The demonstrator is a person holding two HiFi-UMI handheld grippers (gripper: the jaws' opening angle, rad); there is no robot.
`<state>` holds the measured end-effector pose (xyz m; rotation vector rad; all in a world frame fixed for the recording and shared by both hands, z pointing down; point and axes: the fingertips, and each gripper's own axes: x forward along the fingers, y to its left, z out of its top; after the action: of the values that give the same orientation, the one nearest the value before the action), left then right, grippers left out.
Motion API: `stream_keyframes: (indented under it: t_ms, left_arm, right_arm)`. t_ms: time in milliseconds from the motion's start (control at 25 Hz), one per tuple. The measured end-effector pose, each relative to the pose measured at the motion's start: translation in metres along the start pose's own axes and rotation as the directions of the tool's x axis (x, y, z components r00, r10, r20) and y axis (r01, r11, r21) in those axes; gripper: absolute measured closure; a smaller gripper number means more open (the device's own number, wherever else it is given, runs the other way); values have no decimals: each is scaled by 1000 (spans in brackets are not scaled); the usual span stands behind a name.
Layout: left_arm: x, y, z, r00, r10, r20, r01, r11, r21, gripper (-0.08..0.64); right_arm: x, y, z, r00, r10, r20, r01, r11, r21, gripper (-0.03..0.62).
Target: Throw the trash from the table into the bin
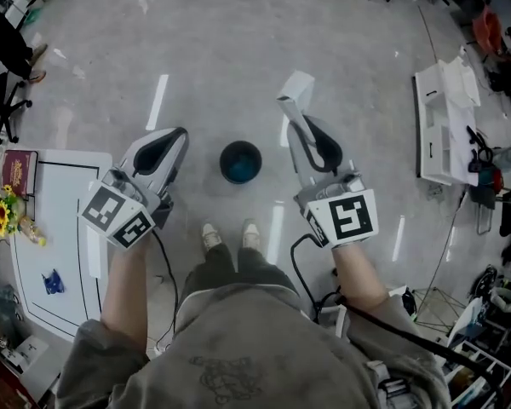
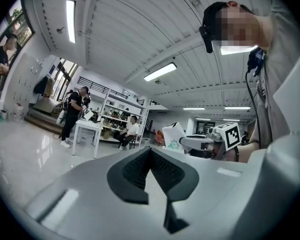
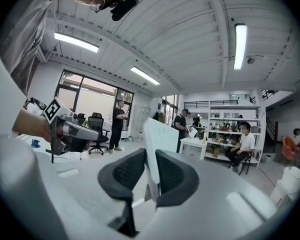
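right gripper [image 1: 291, 116]: fingers [image 3: 176, 173] pinch a white flat paper carton [image 1: 296, 87], upright, above the floor
left gripper [image 1: 177, 139]: fingers [image 2: 135, 170] pressed together, nothing between
round dark bin with blue liner [image 1: 240, 162]: on the floor, between both grippers, near person's shoes [image 1: 232, 235]

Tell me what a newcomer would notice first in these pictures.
The white box-shaped paper carton stands out first, pinched upright in the right gripper's jaws above the grey floor. Next comes the round dark bin with a blue inside, on the floor just ahead of the person's shoes, between the two grippers. The left gripper has its jaws together with nothing in them.
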<state>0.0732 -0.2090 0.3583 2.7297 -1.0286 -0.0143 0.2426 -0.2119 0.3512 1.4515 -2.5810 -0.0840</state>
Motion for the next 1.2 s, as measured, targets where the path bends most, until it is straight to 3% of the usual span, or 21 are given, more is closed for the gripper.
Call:
stream_keyframes:
  t_ms: [240, 520, 880, 1200]
  left_arm:
    - [17, 47, -62, 998, 11, -63, -14, 998, -54, 561]
    - [51, 90, -160, 989, 4, -148, -21, 993, -116, 561]
    - [89, 124, -325, 980, -27, -196, -10, 983, -185, 561]
    - [76, 149, -488, 957, -29, -289, -54, 960, -273, 561]
  right_arm:
    - [45, 3, -62, 995, 40, -94, -36, 998, 46, 525]
    - [89, 1, -170, 975, 74, -212, -49, 991, 122, 525]
    - [124, 25, -342, 928, 152, -341, -88, 977, 197, 525]
    - [138, 65, -498, 877, 199, -438, -95, 964, 248, 525]
